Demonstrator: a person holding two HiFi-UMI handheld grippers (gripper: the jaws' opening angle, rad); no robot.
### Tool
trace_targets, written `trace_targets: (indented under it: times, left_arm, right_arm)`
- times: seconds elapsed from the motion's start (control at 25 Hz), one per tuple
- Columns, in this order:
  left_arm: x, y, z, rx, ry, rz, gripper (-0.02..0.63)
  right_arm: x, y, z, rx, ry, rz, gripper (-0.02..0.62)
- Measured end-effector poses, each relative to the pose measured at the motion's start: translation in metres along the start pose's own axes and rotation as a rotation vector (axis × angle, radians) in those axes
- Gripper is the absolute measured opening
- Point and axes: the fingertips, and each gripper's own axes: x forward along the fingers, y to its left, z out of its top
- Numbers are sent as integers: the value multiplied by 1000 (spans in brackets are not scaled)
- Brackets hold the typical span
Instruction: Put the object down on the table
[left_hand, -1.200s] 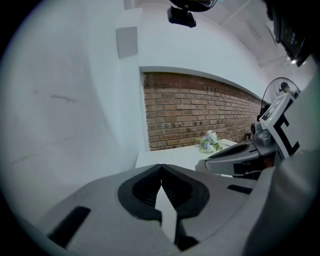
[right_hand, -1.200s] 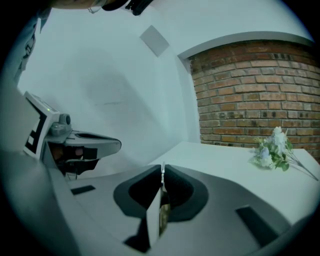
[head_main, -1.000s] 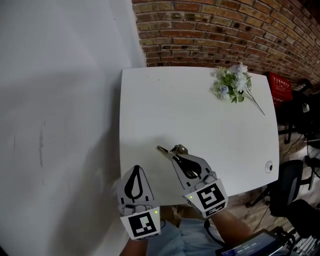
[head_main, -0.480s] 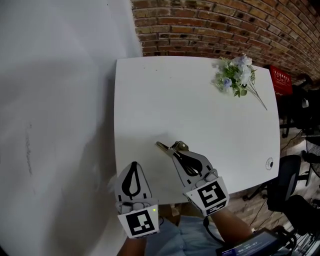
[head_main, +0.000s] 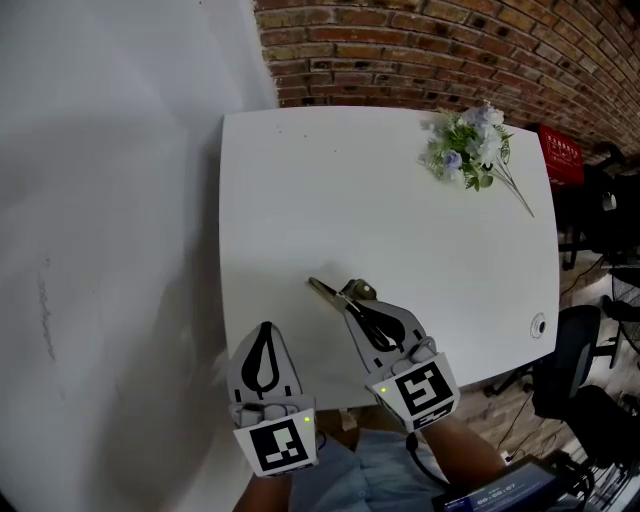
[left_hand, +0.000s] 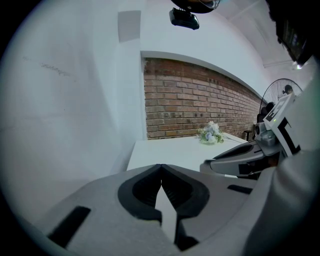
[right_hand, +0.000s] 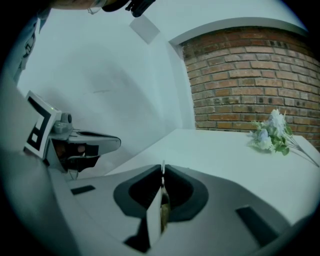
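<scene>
A thin brass-coloured metal object sticks out to the upper left from my right gripper, which is shut on it just above the near part of the white table. In the right gripper view the object shows edge-on as a narrow strip pinched between the dark pads. My left gripper hangs at the table's near left edge, shut, with nothing between its fingertips. Whether the object touches the tabletop I cannot tell.
A bunch of artificial flowers lies at the far right corner. A small round grommet sits near the right edge. A white wall runs along the left, a brick wall behind. A red box and a dark chair stand to the right.
The head camera has shifted, so the table sits a little further left and higher in the picture. Both grippers keep nearly the same pose, the right still shut on the metal object.
</scene>
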Motion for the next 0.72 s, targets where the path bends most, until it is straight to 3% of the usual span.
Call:
trace_targets:
  times: [0.72]
  left_arm:
    - [5,-4,-9,5,27,-9,9]
  right_arm:
    - [4,-2,-14,14,6,9,26]
